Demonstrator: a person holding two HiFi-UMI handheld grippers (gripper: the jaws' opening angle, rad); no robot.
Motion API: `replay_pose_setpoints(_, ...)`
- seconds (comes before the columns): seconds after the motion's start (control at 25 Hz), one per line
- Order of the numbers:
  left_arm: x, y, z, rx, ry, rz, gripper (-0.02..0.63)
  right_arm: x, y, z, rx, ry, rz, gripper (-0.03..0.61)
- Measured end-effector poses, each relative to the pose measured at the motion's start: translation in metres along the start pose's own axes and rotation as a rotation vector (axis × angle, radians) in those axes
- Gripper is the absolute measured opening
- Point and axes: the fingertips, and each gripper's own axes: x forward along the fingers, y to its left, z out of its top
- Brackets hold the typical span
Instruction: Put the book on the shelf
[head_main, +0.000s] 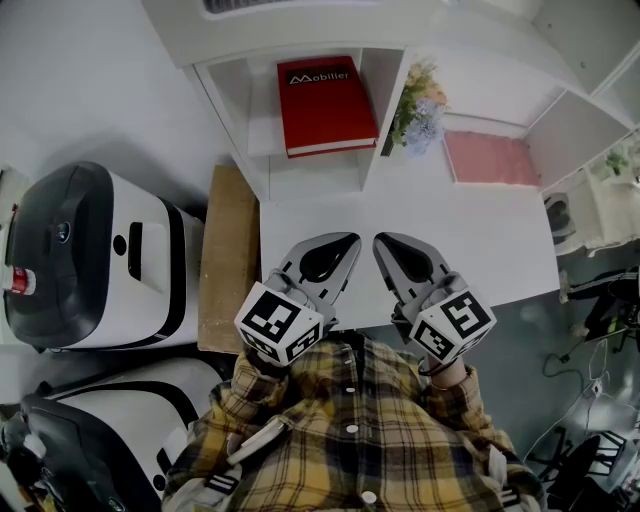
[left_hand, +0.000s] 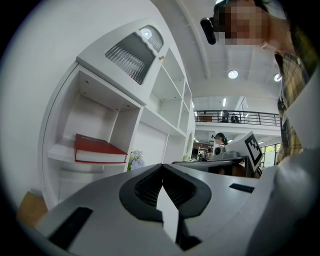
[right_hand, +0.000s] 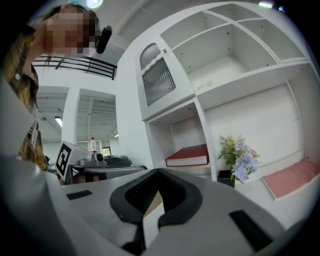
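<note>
The red book (head_main: 325, 103) lies flat on a shelf board in an open compartment of the white shelf unit (head_main: 232, 95). It also shows in the left gripper view as a red book (left_hand: 97, 150) and in the right gripper view as a red book (right_hand: 189, 155). My left gripper (head_main: 338, 245) and right gripper (head_main: 390, 245) are both shut and hold nothing. They hover side by side over the white desk (head_main: 500, 240), close to my body and well short of the book.
A vase of flowers (head_main: 418, 105) stands right of the book's compartment, with a pink mat (head_main: 490, 158) beyond it. A wooden board (head_main: 228, 255) borders the desk's left side. Large white and black machines (head_main: 95, 255) sit to the left. The other shelf compartments (right_hand: 220, 55) hold nothing.
</note>
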Motion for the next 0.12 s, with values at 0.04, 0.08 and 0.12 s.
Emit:
replay_pose_setpoints(0.04, 0.0001, 0.0000, -0.0001, 0.000, 0.000, 0.000, 0.020, 0.0002, 0.0000, -0.0001, 0.000, 0.000, 0.001, 0.017)
replay_pose_setpoints(0.08, 0.0003, 0.0001, -0.0001, 0.000, 0.000, 0.000, 0.020, 0.0004, 0.0000, -0.0002, 0.000, 0.001, 0.001, 0.017)
replay_pose_setpoints(0.12, 0.0005, 0.0001, -0.0001, 0.000, 0.000, 0.000, 0.020, 0.0006, 0.0000, -0.0002, 0.000, 0.001, 0.002, 0.017)
